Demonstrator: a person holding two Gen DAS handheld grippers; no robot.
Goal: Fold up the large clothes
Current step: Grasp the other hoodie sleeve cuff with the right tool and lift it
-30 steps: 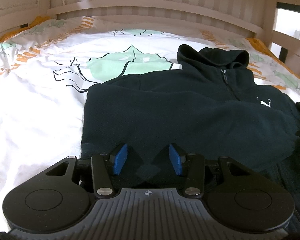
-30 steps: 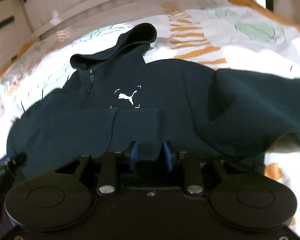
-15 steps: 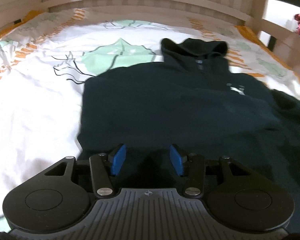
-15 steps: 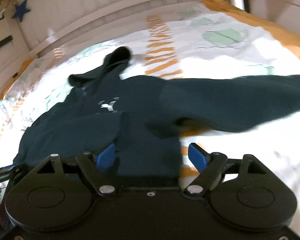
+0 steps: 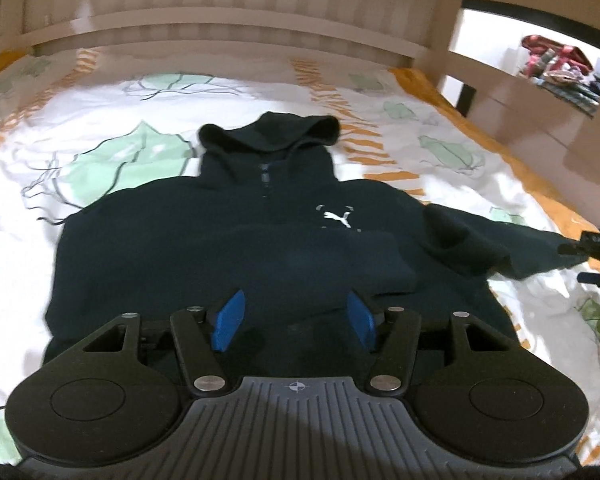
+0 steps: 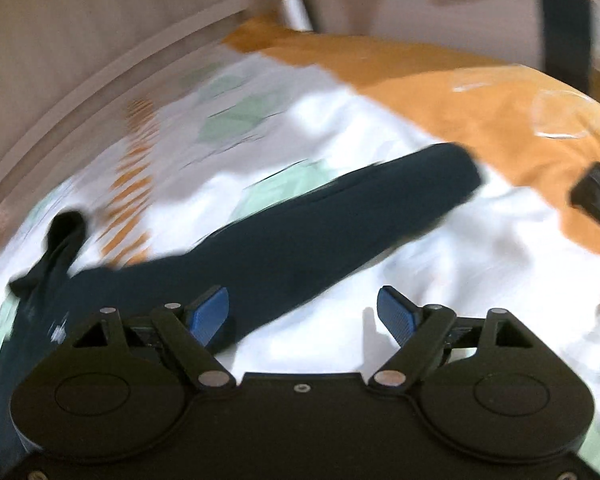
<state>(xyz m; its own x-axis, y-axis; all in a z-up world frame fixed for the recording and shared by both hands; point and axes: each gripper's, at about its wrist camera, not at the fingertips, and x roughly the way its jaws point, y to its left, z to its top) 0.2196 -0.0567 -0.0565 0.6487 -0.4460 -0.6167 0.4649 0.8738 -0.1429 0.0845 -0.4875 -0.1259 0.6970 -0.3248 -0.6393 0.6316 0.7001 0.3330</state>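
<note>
Two grippers hover over a bed [image 5: 100, 128] whose white sheet carries green and orange prints. Front up on the sheet lies a dark hoodie [image 5: 228, 240], hood toward the far headboard [image 5: 228, 28], a white logo on its chest. One sleeve is folded across the body; the other sleeve [image 6: 340, 216] stretches out to the right over the sheet toward an orange blanket [image 6: 480, 92]. The left gripper [image 5: 296, 316] hangs above the hoodie's near hem, its jaws opening with nothing pinched between the blue pads. The right gripper [image 6: 304, 312] is spread wide and empty above bare sheet, just beside the outstretched sleeve's near edge.
</note>
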